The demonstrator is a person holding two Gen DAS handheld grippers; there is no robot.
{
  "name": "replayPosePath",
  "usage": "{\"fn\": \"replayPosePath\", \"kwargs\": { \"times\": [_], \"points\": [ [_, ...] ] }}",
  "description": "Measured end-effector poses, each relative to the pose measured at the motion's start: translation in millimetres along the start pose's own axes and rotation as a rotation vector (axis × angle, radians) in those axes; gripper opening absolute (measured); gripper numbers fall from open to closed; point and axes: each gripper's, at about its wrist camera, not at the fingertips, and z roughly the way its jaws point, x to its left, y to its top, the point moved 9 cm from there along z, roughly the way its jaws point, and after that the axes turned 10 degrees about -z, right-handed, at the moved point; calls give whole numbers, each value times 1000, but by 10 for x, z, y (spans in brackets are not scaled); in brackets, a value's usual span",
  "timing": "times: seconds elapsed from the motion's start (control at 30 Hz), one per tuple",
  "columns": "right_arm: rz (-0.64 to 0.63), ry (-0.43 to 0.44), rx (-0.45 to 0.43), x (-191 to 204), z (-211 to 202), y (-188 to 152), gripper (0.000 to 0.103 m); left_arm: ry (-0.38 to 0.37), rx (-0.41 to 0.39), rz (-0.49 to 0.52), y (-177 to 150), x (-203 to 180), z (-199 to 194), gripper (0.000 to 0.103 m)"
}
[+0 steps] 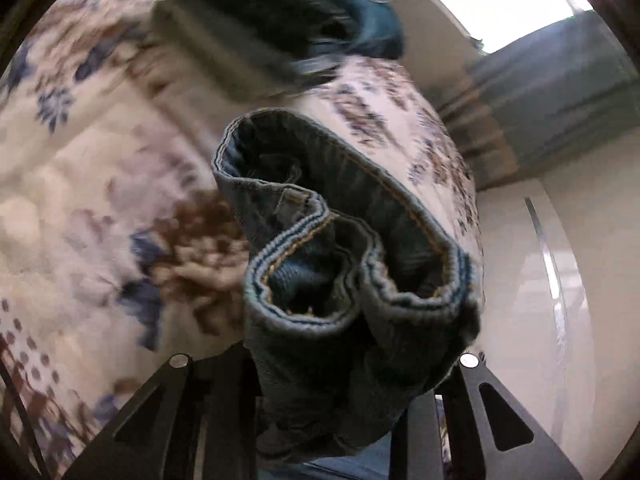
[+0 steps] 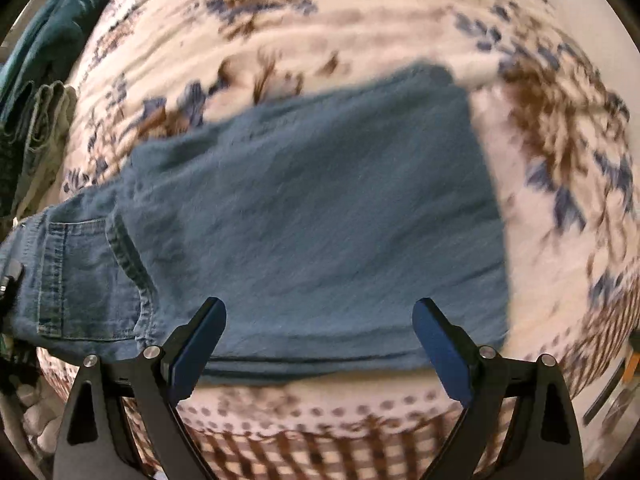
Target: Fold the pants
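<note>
**Jeans in my left claw, right claw wide**

My left claw is clamped on a bunch of jeans — the hemmed cuffs stick up past my fingers, curled into loops with the stitching showing. The fingertips themselves are buried in denim. Behind the cuffs lies the floral bedspread, blurred, and at the far edge a dark green garment. To the right stand a curtain and a white wardrobe door.

My right claw hangs with its blue pads spread far apart, nothing between them. Just past the pads the jeans lie flat on the bedspread as a folded slab — a back pocket shows at the left. More clothes are heaped at the far left edge.
</note>
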Motion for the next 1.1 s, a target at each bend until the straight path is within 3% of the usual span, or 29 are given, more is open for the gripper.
{"fn": "replayPosePath", "kwargs": {
  "times": [0.07,0.23,0.5,0.57,0.67,0.7,0.77,0.87,0.93,0.97,1.0,1.03,1.1],
  "points": [
    [-12,2,-16,-154,-85,89,97,-13,-13,58,-196,-310,-41,21],
    [-21,-10,-58,-559,-233,261,96,-32,21,183,-732,-1031,272,20],
    [62,-33,-65,-1349,-146,161,96,-55,198,394,-2115,-1742,953,20],
    [95,-42,-50,-1591,-90,69,96,-39,258,486,-2509,-1847,1190,20],
    [146,-54,-26,-1931,-28,-120,96,39,387,596,-3104,-1716,1650,20],
    [162,-86,-9,-2073,-10,-194,85,78,419,616,-3215,-1623,1774,20],
    [200,-48,0,-2237,16,-299,84,110,428,668,-3292,-1584,1843,22],
    [227,20,-17,-2387,-8,-387,84,146,426,705,-3224,-1706,1777,33],
    [233,87,-38,-2416,-43,-402,85,225,444,716,-3296,-1742,1666,40],
    [235,128,-43,-2411,-60,-404,86,237,455,714,-3315,-1790,1577,55],
    [242,180,-32,-2398,-70,-407,91,237,459,716,-3342,-1802,1513,85],
    [249,215,-29,-2402,-85,-404,97,235,459,715,-3351,-1861,1411,97],
    [270,277,-55,-2420,-190,-353,97,208,461,717,-3368,-1928,1164,102]
  ]
}}
